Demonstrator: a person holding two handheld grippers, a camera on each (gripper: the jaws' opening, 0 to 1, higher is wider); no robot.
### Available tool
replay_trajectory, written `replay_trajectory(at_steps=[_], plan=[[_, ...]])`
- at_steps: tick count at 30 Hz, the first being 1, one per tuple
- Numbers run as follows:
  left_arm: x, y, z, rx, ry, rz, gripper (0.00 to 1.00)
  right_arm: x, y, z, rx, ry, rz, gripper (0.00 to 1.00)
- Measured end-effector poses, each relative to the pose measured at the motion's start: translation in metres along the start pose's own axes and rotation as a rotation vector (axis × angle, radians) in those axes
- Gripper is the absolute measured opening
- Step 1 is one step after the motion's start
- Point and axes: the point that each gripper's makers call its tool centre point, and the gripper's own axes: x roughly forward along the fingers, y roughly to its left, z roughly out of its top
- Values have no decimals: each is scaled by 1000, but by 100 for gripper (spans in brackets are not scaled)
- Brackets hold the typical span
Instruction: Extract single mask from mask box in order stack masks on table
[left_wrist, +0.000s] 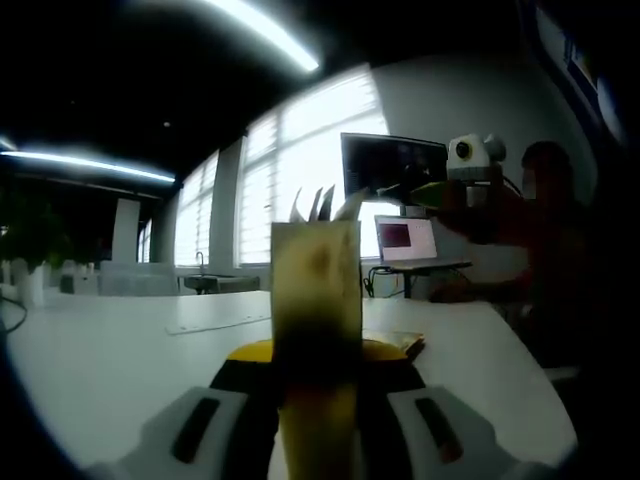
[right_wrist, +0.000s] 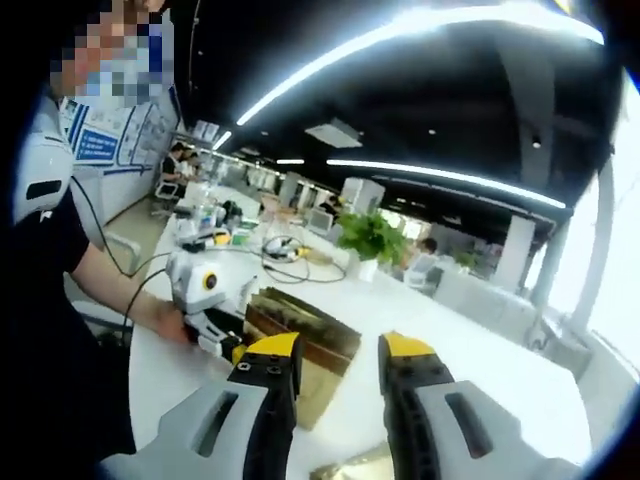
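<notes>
In the left gripper view a tan cardboard mask box (left_wrist: 316, 290) stands upright between my left gripper's jaws, and the left gripper (left_wrist: 318, 352) is shut on it. White mask edges (left_wrist: 322, 205) stick out of its top. My right gripper (left_wrist: 445, 190) hangs in the air to the far right of the box, apart from it. In the right gripper view my right gripper (right_wrist: 338, 352) is open with nothing between its yellow-tipped fingers. The mask box (right_wrist: 305, 330) lies just beyond them to the left, held by the left gripper (right_wrist: 205, 295) above the white table (right_wrist: 480, 350).
A person sits at the table's left side (right_wrist: 50, 260). A flat dark-gold item (left_wrist: 398, 343) lies behind the box. A laptop (left_wrist: 405, 240) and a monitor (left_wrist: 392, 165) stand at the far right. A potted plant (right_wrist: 370, 238) and cables (right_wrist: 290, 250) lie farther along the table.
</notes>
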Motion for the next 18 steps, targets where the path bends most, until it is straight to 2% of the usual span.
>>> replay_trajectory(at_steps=[18], plan=[[1, -1, 0, 2, 2, -1, 31, 23, 0, 15, -183, 118, 107, 24]])
